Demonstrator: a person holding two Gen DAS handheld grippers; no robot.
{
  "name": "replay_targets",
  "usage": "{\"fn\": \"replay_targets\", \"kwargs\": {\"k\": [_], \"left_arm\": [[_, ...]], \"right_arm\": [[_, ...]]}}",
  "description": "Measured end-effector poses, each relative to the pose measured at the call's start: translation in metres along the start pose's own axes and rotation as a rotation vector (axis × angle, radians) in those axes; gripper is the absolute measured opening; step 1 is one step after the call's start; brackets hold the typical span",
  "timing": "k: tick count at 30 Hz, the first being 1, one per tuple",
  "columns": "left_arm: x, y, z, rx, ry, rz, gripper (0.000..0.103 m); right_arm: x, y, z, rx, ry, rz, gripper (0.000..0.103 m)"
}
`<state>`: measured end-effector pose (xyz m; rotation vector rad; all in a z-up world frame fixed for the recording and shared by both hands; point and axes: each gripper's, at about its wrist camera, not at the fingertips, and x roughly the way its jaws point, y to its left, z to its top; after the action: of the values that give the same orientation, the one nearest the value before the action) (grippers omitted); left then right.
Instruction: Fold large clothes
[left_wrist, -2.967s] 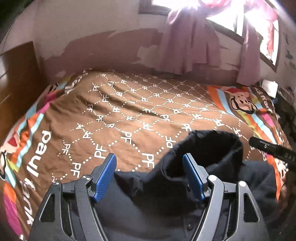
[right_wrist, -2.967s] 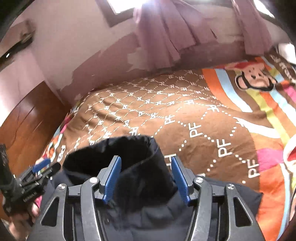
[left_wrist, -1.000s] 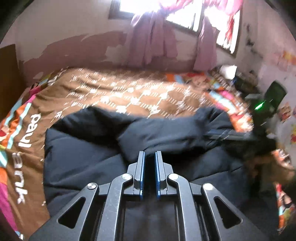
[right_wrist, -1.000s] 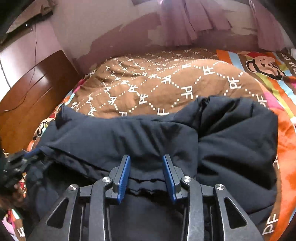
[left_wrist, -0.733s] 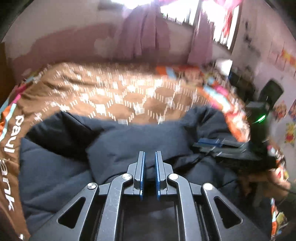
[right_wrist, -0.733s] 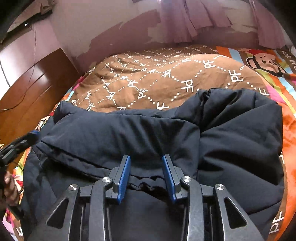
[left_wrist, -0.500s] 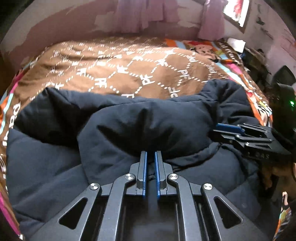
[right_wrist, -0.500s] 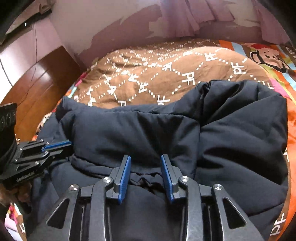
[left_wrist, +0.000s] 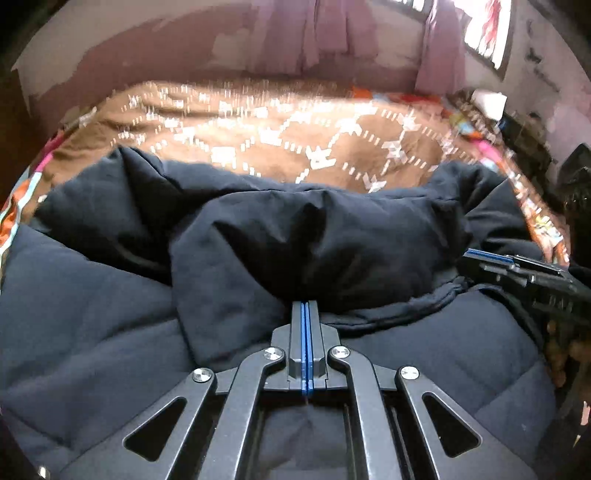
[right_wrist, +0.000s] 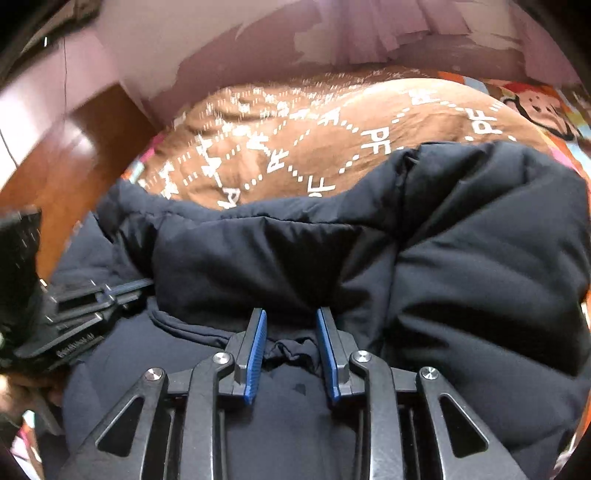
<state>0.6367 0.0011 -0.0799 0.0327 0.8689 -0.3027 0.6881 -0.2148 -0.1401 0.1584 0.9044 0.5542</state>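
A large dark navy puffer jacket (left_wrist: 295, 243) lies spread over the near part of the bed, its hood folded toward me. It also fills the right wrist view (right_wrist: 461, 258). My left gripper (left_wrist: 306, 310) is shut, its tips at the hood's lower edge; whether it pinches fabric is unclear. It also shows in the right wrist view (right_wrist: 110, 291) at the left. My right gripper (right_wrist: 290, 321) stands partly open with a bunched fold of the hood's hem between its blue pads (right_wrist: 258, 339). It also shows in the left wrist view (left_wrist: 491, 256) at the right, lying on the jacket.
A brown bedspread (left_wrist: 277, 129) with white "PF" lettering covers the bed beyond the jacket. A wooden headboard (right_wrist: 74, 147) stands at the left. Purple curtains (left_wrist: 325, 33) hang on the far wall. Cluttered items (left_wrist: 517, 122) lie at the bed's right side.
Both grippers have come closer and lower onto the hood. The left gripper's jaws have closed fully together. The right gripper's jaws narrowed slightly around the hem.
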Motion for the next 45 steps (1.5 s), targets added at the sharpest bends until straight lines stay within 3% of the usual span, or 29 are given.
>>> {"fn": "replay_targets", "kwargs": {"k": [3,8,10,13,16,18,20,22,25,28,30,31,45], "left_arm": [[0.001,-0.001,-0.002,-0.008,0.003,0.022,0.003],[0.013,-0.009,0.003,0.005,0.084,0.078,0.003],[0.008,-0.009,0.003,-0.017,0.071,0.074,0.003],[-0.011,-0.007,-0.002,-0.057,0.004,0.072,0.003],[-0.032,-0.011,-0.006,-0.054,-0.062,0.090,0.005],[-0.044,-0.013,-0.005,-0.056,-0.093,0.100,0.016],[-0.063,-0.014,-0.005,-0.080,-0.140,0.098,0.048],[-0.083,-0.015,-0.005,-0.112,-0.205,0.098,0.066],[-0.109,-0.017,-0.003,-0.140,-0.248,0.095,0.068],[-0.131,-0.021,-0.003,-0.148,-0.267,0.099,0.084],[-0.147,-0.026,-0.005,-0.153,-0.285,0.097,0.098],[-0.154,-0.028,-0.006,-0.155,-0.296,0.102,0.102],[-0.269,-0.070,-0.047,-0.112,-0.430,0.141,0.101]], "right_arm": [[-0.027,-0.008,-0.007,0.061,-0.112,-0.014,0.027],[-0.011,-0.006,-0.004,0.035,-0.039,-0.096,0.025],[-0.010,0.001,-0.004,0.002,-0.034,-0.134,0.025],[-0.021,0.004,-0.008,0.001,-0.075,-0.122,0.027],[-0.038,0.004,-0.012,0.005,-0.129,-0.128,0.046],[-0.050,0.008,-0.014,-0.001,-0.170,-0.142,0.052],[-0.067,0.012,-0.014,-0.001,-0.213,-0.151,0.056],[-0.081,0.017,-0.015,0.004,-0.246,-0.160,0.062],[-0.102,0.025,-0.017,-0.009,-0.291,-0.184,0.072],[-0.124,0.035,-0.022,-0.011,-0.337,-0.193,0.086],[-0.138,0.042,-0.023,-0.014,-0.364,-0.188,0.103],[-0.149,0.049,-0.024,-0.024,-0.396,-0.197,0.103],[-0.248,0.107,-0.066,-0.127,-0.515,-0.174,0.103]]}}
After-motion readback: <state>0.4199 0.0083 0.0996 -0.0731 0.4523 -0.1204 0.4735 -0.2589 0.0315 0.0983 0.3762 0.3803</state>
